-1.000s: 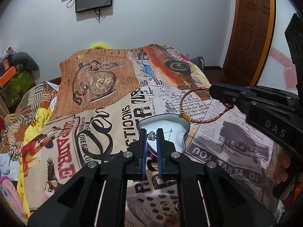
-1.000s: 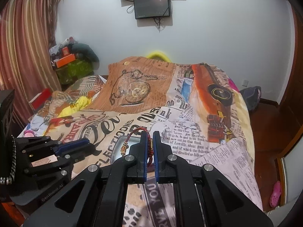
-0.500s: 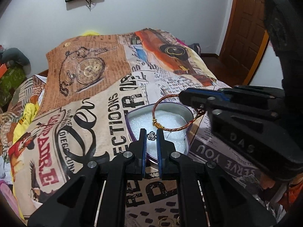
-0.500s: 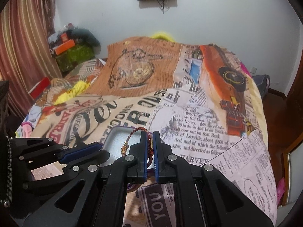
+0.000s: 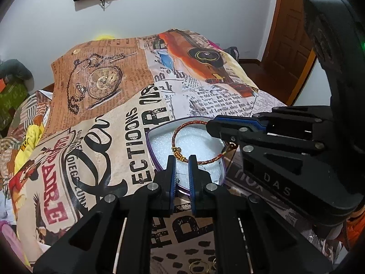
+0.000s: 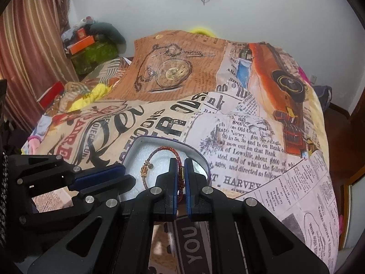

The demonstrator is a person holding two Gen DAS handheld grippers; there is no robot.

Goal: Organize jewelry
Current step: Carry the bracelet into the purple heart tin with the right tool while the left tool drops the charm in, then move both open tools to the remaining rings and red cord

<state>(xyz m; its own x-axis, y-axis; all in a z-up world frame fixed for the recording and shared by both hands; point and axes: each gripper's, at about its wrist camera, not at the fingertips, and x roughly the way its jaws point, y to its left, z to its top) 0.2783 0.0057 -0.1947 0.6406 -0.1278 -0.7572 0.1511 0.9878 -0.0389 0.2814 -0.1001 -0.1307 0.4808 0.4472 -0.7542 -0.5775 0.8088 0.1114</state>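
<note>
A heart-shaped tin box (image 5: 152,145) with a purple rim and white foam lining lies open on the bed; it also shows in the right wrist view (image 6: 200,156). My right gripper (image 6: 181,166) is shut on a red braided bracelet (image 6: 168,148) with gold beads and holds it over the box. The bracelet (image 5: 182,126) and the right gripper (image 5: 213,126) also show in the left wrist view. My left gripper (image 5: 181,162) is at the box's near edge, jaws narrowly apart, nothing visibly between them. It shows in the right wrist view (image 6: 123,173) at the box's left.
The bed is covered by a newspaper-print sheet (image 5: 127,123). Gold rings (image 5: 199,268) lie on the sheet near the lower edge of the left wrist view. A wooden door (image 5: 294,36) stands at the right. Clutter (image 6: 91,43) is piled at the far left.
My right gripper has carried the bracelet leftward and down until it hangs over the box's foam. The left gripper has moved closer to the box, and the small charm seen at its tips earlier no longer shows.
</note>
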